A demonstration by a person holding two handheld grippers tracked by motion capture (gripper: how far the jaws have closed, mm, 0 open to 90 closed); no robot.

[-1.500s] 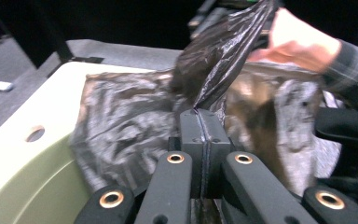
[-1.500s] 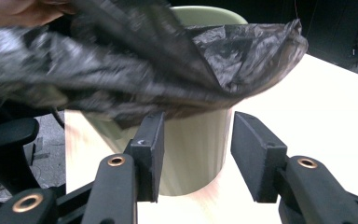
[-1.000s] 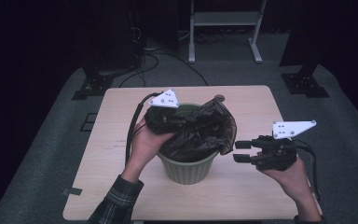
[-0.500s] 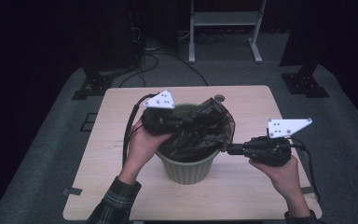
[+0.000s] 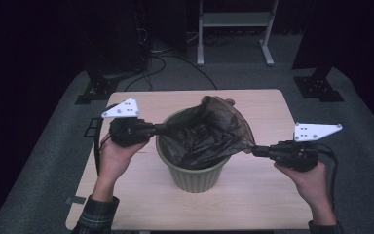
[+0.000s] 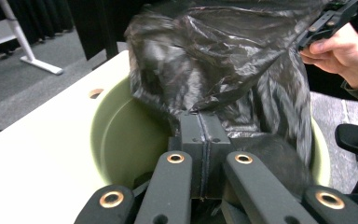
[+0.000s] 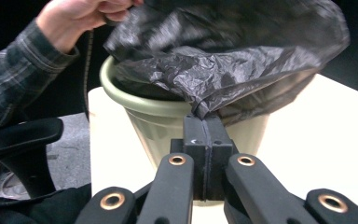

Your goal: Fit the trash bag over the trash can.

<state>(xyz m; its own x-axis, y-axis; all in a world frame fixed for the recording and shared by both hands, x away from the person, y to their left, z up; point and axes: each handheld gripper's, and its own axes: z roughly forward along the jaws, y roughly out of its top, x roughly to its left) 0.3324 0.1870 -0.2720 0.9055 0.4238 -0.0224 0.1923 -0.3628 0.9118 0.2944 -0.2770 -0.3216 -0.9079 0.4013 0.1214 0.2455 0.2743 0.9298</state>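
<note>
Bag [image 5: 209, 131] between grippers (both clamped)

Bin bag [image 5: 209, 134]: thin dark plastic film, crinkled, glossy with highlights, slightly see-through. Pot [image 5: 195, 173]: pale green plastic, smooth, matt to satin inside. Table [image 5: 263, 195]: light wood-look top, smooth, matt. Left gripper [image 6: 200, 128] and right gripper [image 7: 204, 128]: matt black plastic links, brass-coloured metal rivets, jaw pads dull dark rubber-like. Plate [image 5: 316, 130] on the right gripper: flat, pale grey, matt. Sleeve [image 7: 9, 74]: plaid woven cloth. Floor [image 5: 53, 146]: grey carpet, rough.
</note>
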